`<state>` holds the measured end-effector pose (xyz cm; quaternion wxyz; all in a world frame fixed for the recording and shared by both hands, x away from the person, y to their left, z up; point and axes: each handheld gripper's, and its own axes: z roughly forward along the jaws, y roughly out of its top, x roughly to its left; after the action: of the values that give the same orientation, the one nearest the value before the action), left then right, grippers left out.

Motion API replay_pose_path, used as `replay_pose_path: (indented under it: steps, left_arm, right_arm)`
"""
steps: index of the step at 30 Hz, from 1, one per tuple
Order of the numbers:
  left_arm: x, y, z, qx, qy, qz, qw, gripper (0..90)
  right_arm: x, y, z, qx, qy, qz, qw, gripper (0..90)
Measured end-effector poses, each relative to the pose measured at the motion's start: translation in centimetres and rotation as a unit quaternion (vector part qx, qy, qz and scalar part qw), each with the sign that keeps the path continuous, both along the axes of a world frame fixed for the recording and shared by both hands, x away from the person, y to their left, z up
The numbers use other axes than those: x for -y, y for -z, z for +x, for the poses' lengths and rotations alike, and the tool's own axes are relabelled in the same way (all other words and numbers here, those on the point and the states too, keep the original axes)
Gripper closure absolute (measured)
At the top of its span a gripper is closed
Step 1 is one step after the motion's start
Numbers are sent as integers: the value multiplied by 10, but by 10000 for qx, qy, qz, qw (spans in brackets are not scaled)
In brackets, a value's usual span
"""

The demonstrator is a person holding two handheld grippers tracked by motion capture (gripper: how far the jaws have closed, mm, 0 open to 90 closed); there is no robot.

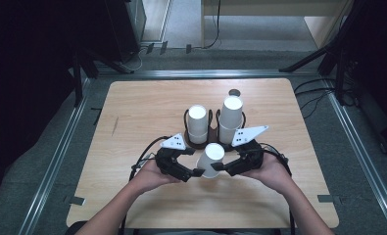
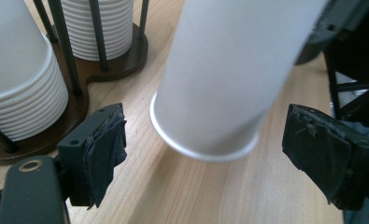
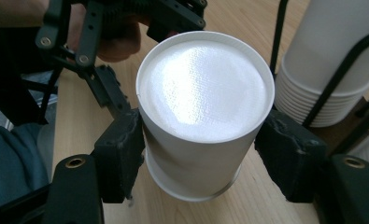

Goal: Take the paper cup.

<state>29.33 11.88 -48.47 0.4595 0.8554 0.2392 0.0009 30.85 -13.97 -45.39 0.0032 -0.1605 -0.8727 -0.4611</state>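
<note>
Jaws of right gripper clamped on upside-down white paper cup, lifted off table; left gripper spread wide beside cup's rim, not touching, near cup holder.

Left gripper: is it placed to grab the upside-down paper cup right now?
Probably yes. The left gripper is open, the paper cup hangs between its pads with nothing between, though the right gripper already clamps it.
</note>
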Motion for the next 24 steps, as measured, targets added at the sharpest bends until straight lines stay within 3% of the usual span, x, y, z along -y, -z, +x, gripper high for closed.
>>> replay_pose_path:
  steps: [9, 16, 24]
  left_arm:
    - [5, 2, -3, 95, 166, 3, 9998, 146]
    - [7, 6, -1, 144, 229, -114, 9996, 150]
    - [11, 5, -5, 377, 349, -85, 9986, 223]
  right_arm:
    - [-8, 1, 2, -150, -90, 159, 9997, 339]
    - [-11, -2, 1, -235, -145, 385, 9989, 340]
    - [-13, -2, 0, -265, -128, 350, 9990, 341]
